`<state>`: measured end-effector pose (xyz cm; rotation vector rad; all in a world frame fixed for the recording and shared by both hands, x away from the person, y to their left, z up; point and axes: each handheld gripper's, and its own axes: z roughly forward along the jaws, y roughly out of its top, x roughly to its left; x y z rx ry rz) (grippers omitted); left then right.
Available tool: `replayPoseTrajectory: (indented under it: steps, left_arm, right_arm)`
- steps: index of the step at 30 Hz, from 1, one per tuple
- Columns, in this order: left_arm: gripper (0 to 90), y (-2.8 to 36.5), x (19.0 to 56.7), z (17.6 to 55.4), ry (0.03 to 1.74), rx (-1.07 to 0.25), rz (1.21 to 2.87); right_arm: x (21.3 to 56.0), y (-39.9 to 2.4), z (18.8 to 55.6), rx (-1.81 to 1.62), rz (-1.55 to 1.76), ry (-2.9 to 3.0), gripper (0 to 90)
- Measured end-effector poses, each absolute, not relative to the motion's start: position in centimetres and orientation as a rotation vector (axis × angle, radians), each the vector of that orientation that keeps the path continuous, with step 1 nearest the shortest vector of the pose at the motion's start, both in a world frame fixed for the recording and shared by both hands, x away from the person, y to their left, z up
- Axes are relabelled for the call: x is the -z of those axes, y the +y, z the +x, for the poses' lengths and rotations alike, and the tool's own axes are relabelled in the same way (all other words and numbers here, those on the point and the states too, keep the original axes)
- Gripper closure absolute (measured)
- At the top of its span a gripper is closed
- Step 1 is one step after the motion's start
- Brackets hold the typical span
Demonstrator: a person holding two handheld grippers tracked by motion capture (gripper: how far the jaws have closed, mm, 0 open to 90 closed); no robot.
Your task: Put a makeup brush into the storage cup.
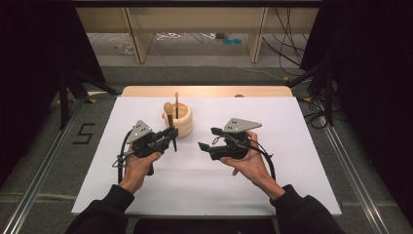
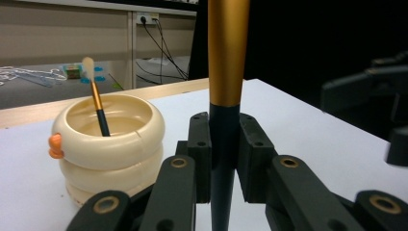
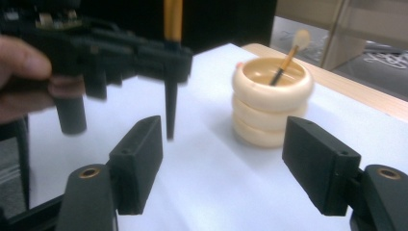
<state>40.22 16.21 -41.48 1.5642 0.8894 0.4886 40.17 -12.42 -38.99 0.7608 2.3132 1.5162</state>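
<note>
Centre frame, the left tool (image 1: 168, 138) pinches a makeup brush (image 2: 226, 72) upright beside the cream holder (image 1: 182, 119); the right tool (image 1: 208, 139) stands spread, empty. Next, likely: lift and drop it in.

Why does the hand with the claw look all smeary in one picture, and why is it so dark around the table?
In the right gripper view, the left claw and its hand are blurred, while the cream holder is only soft. In the left gripper view, the brush handle looks sharp with a gold sheen. In the high view, the white table is bright and the sides are black.
</note>
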Motion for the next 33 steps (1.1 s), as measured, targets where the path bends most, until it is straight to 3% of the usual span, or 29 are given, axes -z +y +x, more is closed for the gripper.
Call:
replayPoseTrajectory:
  steps: [10, 19, 33]
  left_arm:
    - [77.8, 16.3, 40.5, 41.2, 0.889, -0.510, 1.537]
    - [77.8, 16.5, 39.3, 42.3, 0.890, -0.537, 1.516]
    - [77.8, 16.3, 37.7, 45.2, 0.912, -0.592, 1.476]
  right_arm:
    - [40.8, -15.8, 38.5, -1.433, 0.830, 2.309, 28.9]
    - [41.3, -18.0, 37.6, -1.453, 0.953, 2.252, 18.9]
    - [42.0, -19.0, 36.8, -1.456, 0.966, 2.270, 20.6]
